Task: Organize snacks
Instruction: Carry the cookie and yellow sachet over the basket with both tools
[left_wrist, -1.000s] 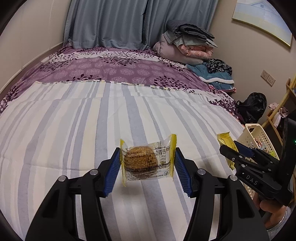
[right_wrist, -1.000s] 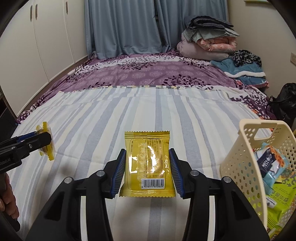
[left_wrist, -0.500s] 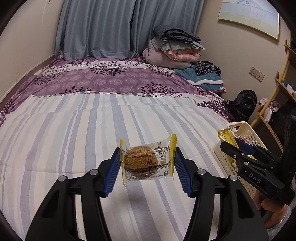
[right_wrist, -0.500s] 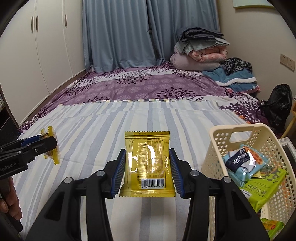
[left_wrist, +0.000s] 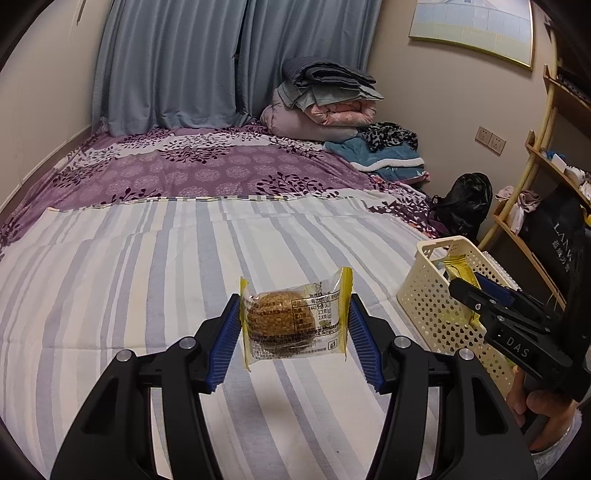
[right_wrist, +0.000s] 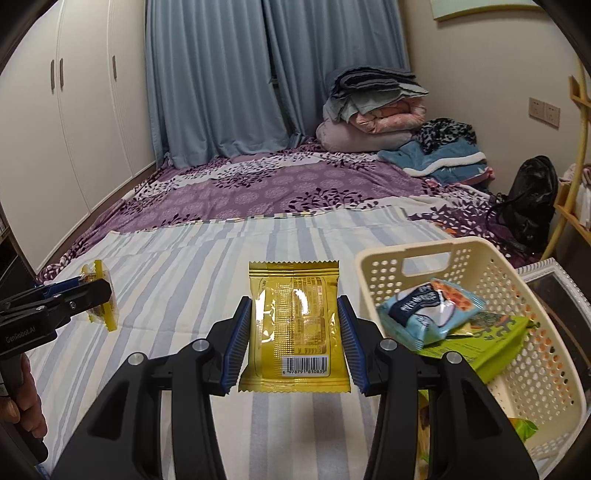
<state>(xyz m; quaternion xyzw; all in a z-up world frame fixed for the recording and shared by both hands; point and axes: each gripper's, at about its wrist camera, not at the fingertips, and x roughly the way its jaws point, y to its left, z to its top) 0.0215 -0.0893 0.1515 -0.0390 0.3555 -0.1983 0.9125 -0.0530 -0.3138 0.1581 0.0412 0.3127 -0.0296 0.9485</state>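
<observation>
Ribbed blue fingers (left_wrist: 225, 343) clamp a crinkly clear-wrapped cookie (left_wrist: 293, 319); right fingers (right_wrist: 236, 345) clamp a glossy yellow packet (right_wrist: 295, 325).

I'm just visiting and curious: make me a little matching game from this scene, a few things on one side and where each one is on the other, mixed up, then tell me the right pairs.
Things:
1. clear-wrapped round cake
2. yellow foil packet
3. blue snack bag
4. folded blankets

Places:
A. inside the cream basket
B. stacked at the far end of the bed
C. clamped in the left hand-held gripper
D. clamped in the right hand-held gripper

Pairs: 1-C, 2-D, 3-A, 4-B
</observation>
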